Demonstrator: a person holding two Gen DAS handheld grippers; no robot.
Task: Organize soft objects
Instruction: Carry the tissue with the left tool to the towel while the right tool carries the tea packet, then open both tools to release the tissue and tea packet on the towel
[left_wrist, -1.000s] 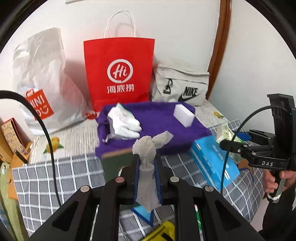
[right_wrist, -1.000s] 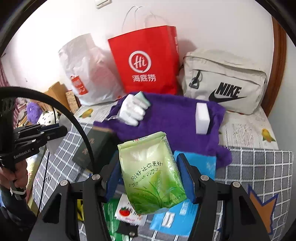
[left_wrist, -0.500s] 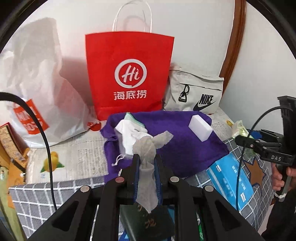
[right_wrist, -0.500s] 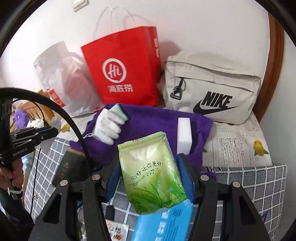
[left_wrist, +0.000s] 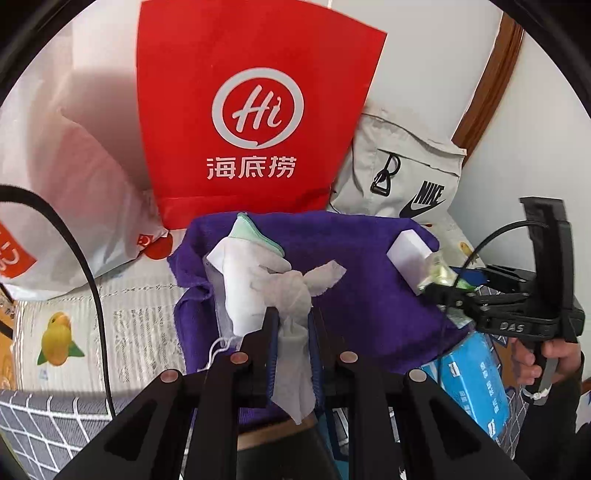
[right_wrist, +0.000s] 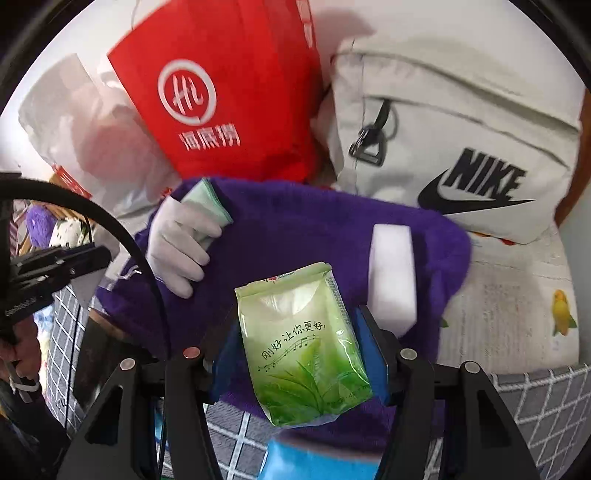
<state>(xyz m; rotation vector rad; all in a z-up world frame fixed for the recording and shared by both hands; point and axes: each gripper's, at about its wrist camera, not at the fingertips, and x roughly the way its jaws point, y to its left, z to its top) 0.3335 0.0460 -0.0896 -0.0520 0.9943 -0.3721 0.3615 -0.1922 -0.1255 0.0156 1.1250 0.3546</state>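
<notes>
Left gripper (left_wrist: 291, 325) pinches a limp grey cloth (left_wrist: 295, 295) mid-length; right gripper (right_wrist: 301, 354) clamps a squashy tissue pack (right_wrist: 299, 343) sidewise; both light.

2 grippers (left_wrist: 291, 325) (right_wrist: 299, 343), 1 purple towel (right_wrist: 314, 236), 1 white sponge (right_wrist: 391, 266), 1 white glove (right_wrist: 177, 247), 3 bags (left_wrist: 255, 110) (left_wrist: 402, 173) (left_wrist: 66, 166).

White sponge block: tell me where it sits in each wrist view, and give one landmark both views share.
Left wrist view: the white sponge block lies right of centre, on the purple towel's far right part, partly behind the other tool's green packet.
Right wrist view: right of centre, on the same towel, just beyond the tool's right finger.
Shared landmark: the red paper bag standing behind the towel.
</notes>
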